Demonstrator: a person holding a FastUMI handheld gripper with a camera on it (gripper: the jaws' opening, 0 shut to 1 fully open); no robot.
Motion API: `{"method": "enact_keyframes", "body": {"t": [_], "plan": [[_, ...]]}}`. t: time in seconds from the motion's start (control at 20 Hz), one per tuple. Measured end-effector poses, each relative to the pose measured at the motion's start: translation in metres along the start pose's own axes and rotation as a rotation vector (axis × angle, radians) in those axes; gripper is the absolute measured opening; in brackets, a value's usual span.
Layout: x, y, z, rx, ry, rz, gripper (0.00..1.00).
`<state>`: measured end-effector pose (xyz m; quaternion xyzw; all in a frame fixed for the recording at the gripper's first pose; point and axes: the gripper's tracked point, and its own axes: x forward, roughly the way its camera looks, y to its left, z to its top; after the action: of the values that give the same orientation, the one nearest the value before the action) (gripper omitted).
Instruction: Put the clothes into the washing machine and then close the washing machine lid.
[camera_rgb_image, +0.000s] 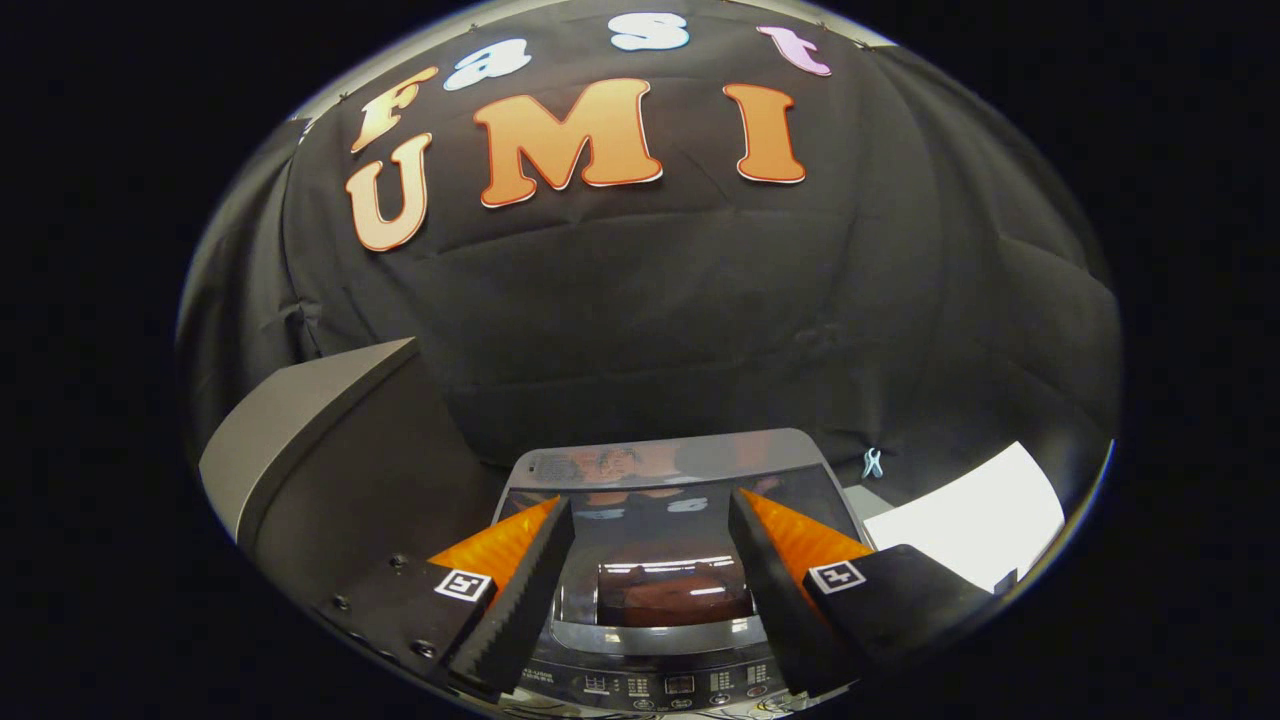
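A small top-loading washing machine (660, 470) stands just below and ahead of my fingers, against the black cloth wall. Its lid (665, 565) lies flat and shut, a dark glossy pane that mirrors the room. The control panel (680, 686) runs along its near edge, under the fingers. My gripper (650, 505) hangs above the lid, open, with a wide gap and nothing between the fingers. I see no clothes on or around the machine.
A tall grey box-like unit (310, 450) stands close to the machine's left side. A white sheet or board (965, 520) lies to the right. A small pale clip (872, 462) hangs on the cloth behind the machine's right corner.
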<state>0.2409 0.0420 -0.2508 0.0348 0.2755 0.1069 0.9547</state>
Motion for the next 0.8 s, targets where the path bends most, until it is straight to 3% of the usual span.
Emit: {"method": "enact_keyframes", "body": {"t": [0.35, 0.8], "plan": [[-0.031, 0.007, 0.033, -0.064, -0.108, 0.007, 0.99], [-0.12, 0.018, 0.092, -0.059, -0.284, 0.062, 0.99]]}}
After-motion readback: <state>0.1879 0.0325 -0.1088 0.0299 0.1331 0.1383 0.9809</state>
